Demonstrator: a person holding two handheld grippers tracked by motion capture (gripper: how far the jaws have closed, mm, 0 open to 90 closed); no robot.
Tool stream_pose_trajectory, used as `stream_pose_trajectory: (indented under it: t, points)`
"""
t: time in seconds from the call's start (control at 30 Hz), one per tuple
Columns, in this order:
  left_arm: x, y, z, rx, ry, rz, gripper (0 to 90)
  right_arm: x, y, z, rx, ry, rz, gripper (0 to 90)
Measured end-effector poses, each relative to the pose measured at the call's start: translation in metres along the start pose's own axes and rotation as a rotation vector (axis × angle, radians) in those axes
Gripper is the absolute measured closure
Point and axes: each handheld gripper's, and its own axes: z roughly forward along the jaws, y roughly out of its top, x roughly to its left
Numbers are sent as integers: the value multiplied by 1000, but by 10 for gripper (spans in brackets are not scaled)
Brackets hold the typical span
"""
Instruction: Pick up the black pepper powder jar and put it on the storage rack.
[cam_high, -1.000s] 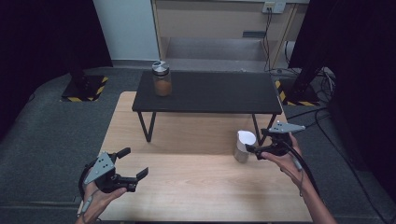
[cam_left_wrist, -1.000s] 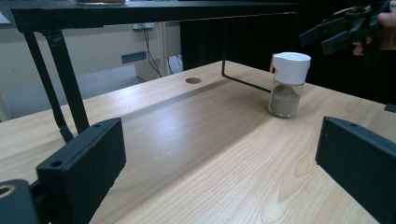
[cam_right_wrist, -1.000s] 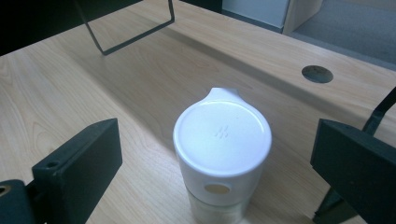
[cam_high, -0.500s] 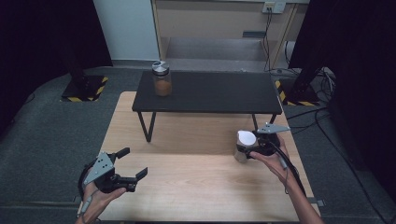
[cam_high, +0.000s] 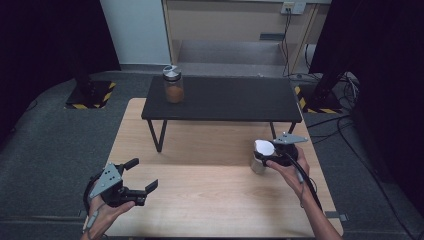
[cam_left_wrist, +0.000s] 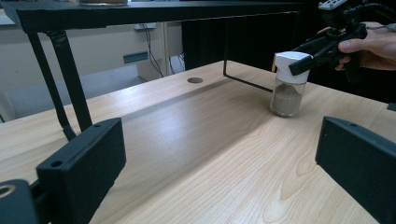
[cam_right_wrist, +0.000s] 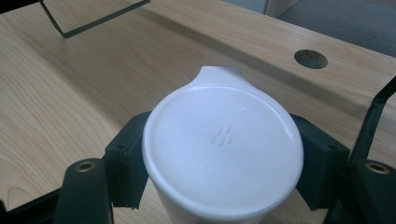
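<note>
- Landmark: spice jar (cam_high: 260, 159), white flip cap, brownish powder inside, standing upright on the wooden table (cam_high: 200, 200), near its right edge and just in front of the right leg of the black low shelf (cam_high: 225, 97).
- Left gripper (cam_high: 140, 177), nearest the camera at the table's front-left corner, well apart from the spice jar; jaws wide open, nothing between them. From the left gripper view the jar (cam_left_wrist: 287, 86) lies ahead and to the right across bare wood.
- Right gripper (cam_high: 267, 157) is right at the jar; its jaws have just been closing and now clamp the white cap (cam_right_wrist: 223, 154) from both sides, pads pressed on the cap's rim.
- Key relation: jar's long axis is vertical, the right gripper comes at it level from the side, grip high on the cap rather than the glass body. Lift likely straight up; a cap-only hold could slip or tilt.
- Right hand is clearly the nearer one.
- Far beyond the spice jar: second jar (cam_high: 173, 85) with metal lid on the shelf's left end, untouched.
</note>
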Motion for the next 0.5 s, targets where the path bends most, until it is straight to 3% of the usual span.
stream_pose_trajectory:
  t: [0.13, 0.37, 0.5]
  points:
    - [0, 0, 0, 2, -1, 0, 5, -3, 3, -2, 15, 14, -13, 313]
    - [0, 0, 1, 5, -3, 1, 5, -11, 16, -14, 21, 99, -99, 313]
    - [0, 0, 1, 7, -6, 0, 5, -18, 24, -20, 22, 153, -116, 313]
